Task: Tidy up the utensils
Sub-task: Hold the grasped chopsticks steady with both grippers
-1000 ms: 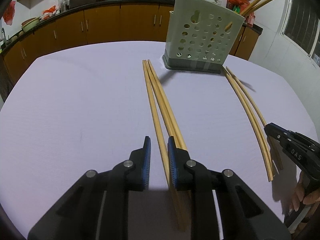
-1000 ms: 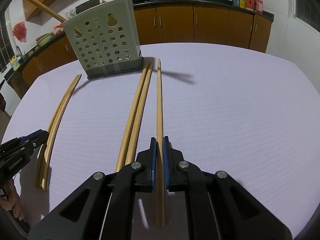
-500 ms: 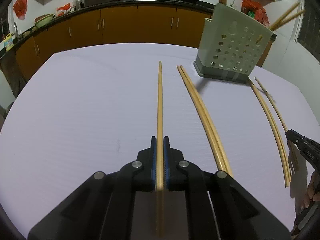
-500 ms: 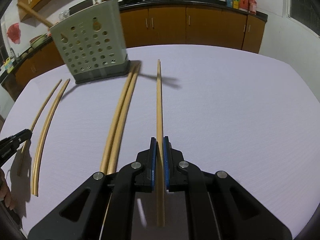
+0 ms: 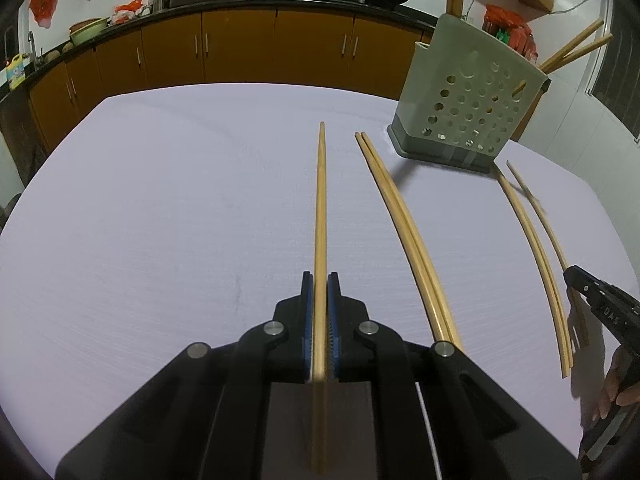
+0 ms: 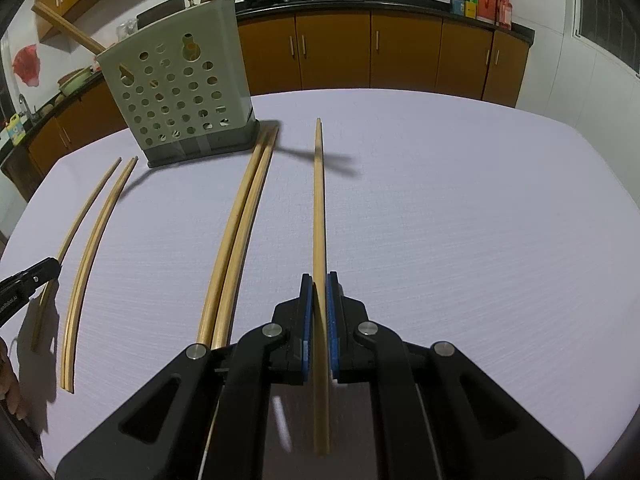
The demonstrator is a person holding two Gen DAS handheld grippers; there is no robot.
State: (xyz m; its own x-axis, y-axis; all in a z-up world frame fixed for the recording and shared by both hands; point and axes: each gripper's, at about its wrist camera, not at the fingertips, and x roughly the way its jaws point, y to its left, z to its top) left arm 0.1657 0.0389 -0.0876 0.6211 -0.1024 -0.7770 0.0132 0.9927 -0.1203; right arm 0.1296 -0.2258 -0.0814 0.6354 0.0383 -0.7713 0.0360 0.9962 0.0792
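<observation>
Wooden chopstick (image 5: 320, 216) sits clenched in the left tool (image 5: 320, 280), pointing toward 12 o'clock over the surface (image 5: 160, 220); the right tool (image 6: 319, 280) likewise grips another chopstick (image 6: 318, 208).

Your work surface is a table (image 5: 160, 220) covered in a pale lilac cloth, with rounded corners and fine woven ridges. Directly on it you have one perforated grey-green utensil holder (image 5: 468, 108), standing upright on a darker base towards the far edge. You also have one pair of wooden chopsticks (image 5: 404, 224) lying side by side and touching, their far tips near the holder's base. A second pair of chopsticks (image 6: 86, 268) lies on the holder's other side, also pressed together. One thinner single chopstick (image 6: 78, 224) lies just beside that pair, apart from it.
</observation>
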